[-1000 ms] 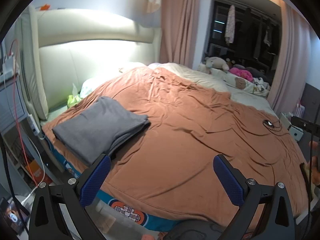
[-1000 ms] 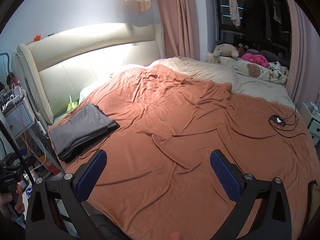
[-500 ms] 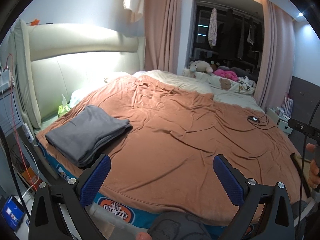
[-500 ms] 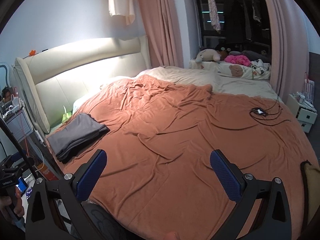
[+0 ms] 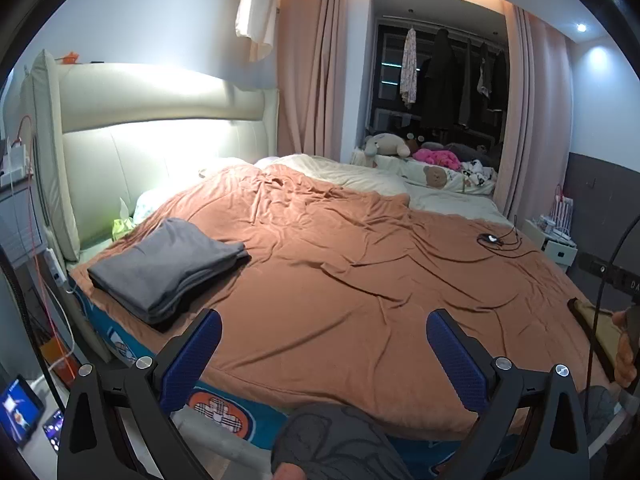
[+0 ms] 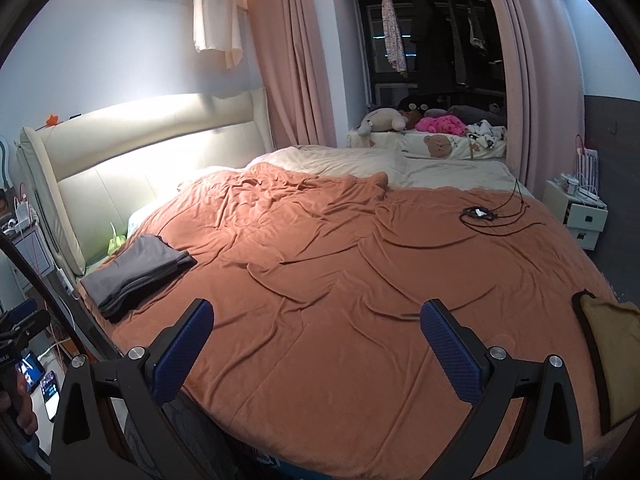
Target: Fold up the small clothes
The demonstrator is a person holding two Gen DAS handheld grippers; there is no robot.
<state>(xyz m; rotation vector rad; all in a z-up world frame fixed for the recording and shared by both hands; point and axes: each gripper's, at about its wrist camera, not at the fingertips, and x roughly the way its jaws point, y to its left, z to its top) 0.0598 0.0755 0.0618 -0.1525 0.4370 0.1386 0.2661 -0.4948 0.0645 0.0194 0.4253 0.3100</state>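
At the left of both views, a folded grey garment (image 5: 168, 264) lies in a tidy stack near the corner of the brown bedspread (image 5: 352, 280), close to the headboard (image 5: 120, 136). Both tongs, the left gripper (image 5: 324, 344) and right gripper (image 6: 316, 340), hang above the near bed edge with jaws spread wide and nothing between them. It looks like soft, light, limp knit that would sag if lifted by one point; pinching two corners or the thick folded edge seems safest
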